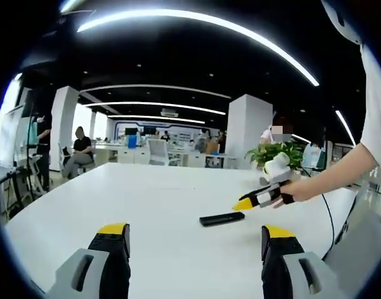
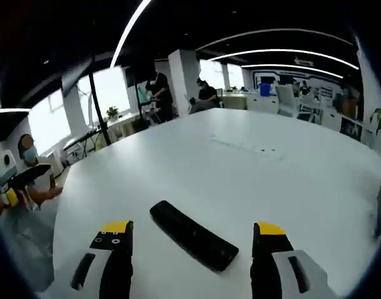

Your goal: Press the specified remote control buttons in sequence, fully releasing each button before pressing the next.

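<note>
In the right gripper view the right tool (image 2: 192, 240) hangs spread over the black remote (image 2: 192, 235), which lies flat on the white worktop (image 2: 240, 162). Bring one tip straight down onto a single button, then lift fully clear. The left tool (image 1: 195, 240), also spread, holds back, with the remote visible farther off.

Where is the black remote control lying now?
The black remote control lies flat on the white table, between the right gripper's open jaws in the right gripper view.

Slim black remote control (image 2: 193, 235) (long, bar-shaped), flat on white table (image 2: 240, 168)
</note>
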Action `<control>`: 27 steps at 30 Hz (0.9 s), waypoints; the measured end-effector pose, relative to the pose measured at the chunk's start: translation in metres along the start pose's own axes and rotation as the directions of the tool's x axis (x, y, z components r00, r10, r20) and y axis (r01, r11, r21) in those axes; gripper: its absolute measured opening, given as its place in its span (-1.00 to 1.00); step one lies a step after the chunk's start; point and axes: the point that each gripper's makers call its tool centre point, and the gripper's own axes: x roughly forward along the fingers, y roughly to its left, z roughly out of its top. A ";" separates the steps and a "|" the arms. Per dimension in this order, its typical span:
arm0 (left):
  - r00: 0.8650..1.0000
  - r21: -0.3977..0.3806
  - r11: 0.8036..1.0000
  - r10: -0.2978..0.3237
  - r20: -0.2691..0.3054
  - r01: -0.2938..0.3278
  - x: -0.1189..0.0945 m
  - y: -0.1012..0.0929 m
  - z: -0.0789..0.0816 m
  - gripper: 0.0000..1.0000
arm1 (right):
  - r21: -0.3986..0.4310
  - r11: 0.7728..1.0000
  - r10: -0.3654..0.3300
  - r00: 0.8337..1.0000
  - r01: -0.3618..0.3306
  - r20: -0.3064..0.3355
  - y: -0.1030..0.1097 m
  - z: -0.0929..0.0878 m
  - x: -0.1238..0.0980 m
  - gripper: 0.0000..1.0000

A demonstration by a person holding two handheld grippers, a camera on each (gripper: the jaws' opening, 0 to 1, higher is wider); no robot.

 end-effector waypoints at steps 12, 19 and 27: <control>1.000 -0.001 1.000 -0.009 0.003 0.009 0.000 -0.002 0.001 0.80 | -0.042 0.983 -0.169 0.977 0.176 0.127 0.047 -0.007 -0.096 0.98; 1.000 0.010 1.000 0.007 -0.018 -0.007 0.000 0.001 -0.003 0.80 | -0.047 0.973 -0.218 0.968 0.226 0.127 0.079 -0.023 -0.135 0.98; 1.000 0.010 1.000 -0.004 -0.010 0.004 0.000 -0.001 -0.002 0.80 | 0.004 0.967 -0.253 0.957 0.255 0.145 0.096 -0.026 -0.164 0.91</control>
